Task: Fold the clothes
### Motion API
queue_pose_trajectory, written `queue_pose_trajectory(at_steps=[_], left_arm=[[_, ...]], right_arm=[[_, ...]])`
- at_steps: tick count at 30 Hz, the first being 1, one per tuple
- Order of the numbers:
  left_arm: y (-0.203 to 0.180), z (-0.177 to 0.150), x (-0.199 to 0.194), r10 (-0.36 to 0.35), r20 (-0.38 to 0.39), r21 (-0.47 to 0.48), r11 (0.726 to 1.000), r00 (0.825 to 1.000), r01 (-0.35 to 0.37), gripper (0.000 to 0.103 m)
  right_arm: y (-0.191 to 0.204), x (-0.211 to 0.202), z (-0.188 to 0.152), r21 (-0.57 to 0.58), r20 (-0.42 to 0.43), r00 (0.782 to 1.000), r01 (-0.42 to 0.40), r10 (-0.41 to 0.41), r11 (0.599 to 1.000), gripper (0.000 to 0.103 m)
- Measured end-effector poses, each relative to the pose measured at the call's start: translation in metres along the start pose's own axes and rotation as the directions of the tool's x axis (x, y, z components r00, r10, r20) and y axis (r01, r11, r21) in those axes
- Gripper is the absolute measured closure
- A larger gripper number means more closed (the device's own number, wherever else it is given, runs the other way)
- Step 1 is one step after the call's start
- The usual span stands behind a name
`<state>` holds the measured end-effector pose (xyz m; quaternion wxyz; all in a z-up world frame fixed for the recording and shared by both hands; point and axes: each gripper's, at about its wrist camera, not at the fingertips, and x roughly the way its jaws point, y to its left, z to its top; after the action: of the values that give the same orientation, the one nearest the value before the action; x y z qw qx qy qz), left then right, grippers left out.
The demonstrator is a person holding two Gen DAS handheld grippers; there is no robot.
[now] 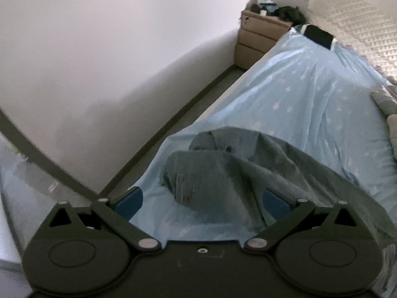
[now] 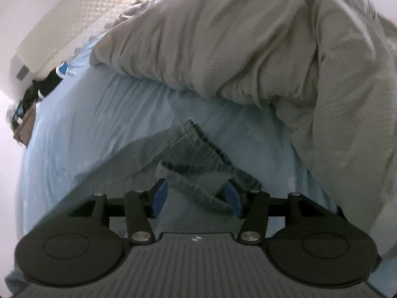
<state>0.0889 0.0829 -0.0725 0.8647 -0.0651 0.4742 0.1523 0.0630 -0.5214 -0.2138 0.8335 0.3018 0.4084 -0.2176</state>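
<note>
We see the right gripper [image 2: 197, 198] pointing down at a bed with a light blue sheet [image 2: 99, 114]. Its two blue pads [image 2: 160, 198] stand apart, and the ribbed hem of a grey-blue garment [image 2: 198, 149] lies between them; the pads do not seem to press on it. Behind the garment, a big grey duvet [image 2: 248, 49] is bunched up on the sheet. Far left, a black item [image 2: 49, 82] lies near the bed's corner.

We cannot identify the dark clutter [image 1: 285, 12] on the drawers [image 1: 258, 37] at upper right. The garment [image 1: 248, 173] covers part of the left gripper's right pad [image 1: 273, 202]. The duvet [image 2: 248, 37] runs off the top edge.
</note>
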Motion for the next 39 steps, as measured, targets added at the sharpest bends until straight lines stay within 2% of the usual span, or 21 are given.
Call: queue_pose_trajectory(at_steps=[6, 14, 16, 18, 20, 23, 25, 28, 32, 33, 34, 39], left_arm=[[0.027, 0.018, 0.028, -0.073, -0.010, 0.000, 0.997, 0.997, 0.073, 0.000], [0.058, 0.032, 0.075, -0.159, -0.083, 0.023, 0.987, 0.984, 0.161, 0.000], [0.070, 0.035, 0.092, -0.182, -0.127, -0.018, 0.983, 0.975, 0.182, 0.000], [0.089, 0.037, 0.113, -0.235, -0.172, -0.127, 0.968, 0.957, 0.215, 0.000], [0.110, 0.040, 0.134, -0.294, -0.210, -0.242, 0.940, 0.932, 0.242, 0.006], [0.136, 0.042, 0.160, -0.372, -0.193, -0.379, 0.882, 0.908, 0.281, 0.008], [0.149, 0.044, 0.180, -0.393, -0.202, -0.453, 0.850, 0.897, 0.270, 0.010], [0.166, 0.042, 0.212, -0.442, -0.228, -0.577, 0.779, 0.868, 0.245, 0.010], [0.179, 0.038, 0.252, -0.499, -0.270, -0.710, 0.681, 0.823, 0.180, 0.014], [0.181, 0.037, 0.262, -0.508, -0.287, -0.735, 0.660, 0.812, 0.153, 0.019], [0.183, 0.034, 0.271, -0.516, -0.303, -0.760, 0.638, 0.801, 0.123, 0.029], [0.199, 0.015, 0.288, -0.566, -0.333, -0.862, 0.507, 0.754, 0.000, 0.030]], right_arm=[[0.063, -0.031, -0.032, -0.104, -0.010, 1.000, 0.001, -0.002, 0.995, 0.048], [0.156, -0.053, -0.095, -0.171, -0.059, 0.997, -0.053, 0.044, 0.984, 0.048], [0.177, -0.056, -0.113, -0.180, -0.080, 0.995, -0.071, 0.057, 0.981, 0.048], [0.194, -0.062, -0.130, -0.191, -0.105, 0.993, -0.081, 0.062, 0.978, 0.048], [0.207, -0.069, -0.144, -0.205, -0.131, 0.989, -0.087, 0.061, 0.975, 0.048], [0.221, -0.080, -0.160, -0.223, -0.164, 0.985, -0.083, 0.047, 0.971, 0.048], [0.225, -0.085, -0.166, -0.235, -0.175, 0.984, -0.075, 0.034, 0.969, 0.048], [0.228, -0.093, -0.171, -0.258, -0.176, 0.984, -0.051, 0.005, 0.965, 0.047], [0.223, -0.106, -0.173, -0.251, -0.153, 0.987, 0.000, -0.040, 0.968, 0.047], [0.222, -0.110, -0.174, -0.246, -0.145, 0.988, 0.012, -0.049, 0.969, 0.047], [0.220, -0.114, -0.175, -0.244, -0.140, 0.988, 0.025, -0.060, 0.970, 0.047], [0.215, -0.126, -0.179, -0.240, -0.125, 0.986, 0.076, -0.108, 0.968, 0.046]])
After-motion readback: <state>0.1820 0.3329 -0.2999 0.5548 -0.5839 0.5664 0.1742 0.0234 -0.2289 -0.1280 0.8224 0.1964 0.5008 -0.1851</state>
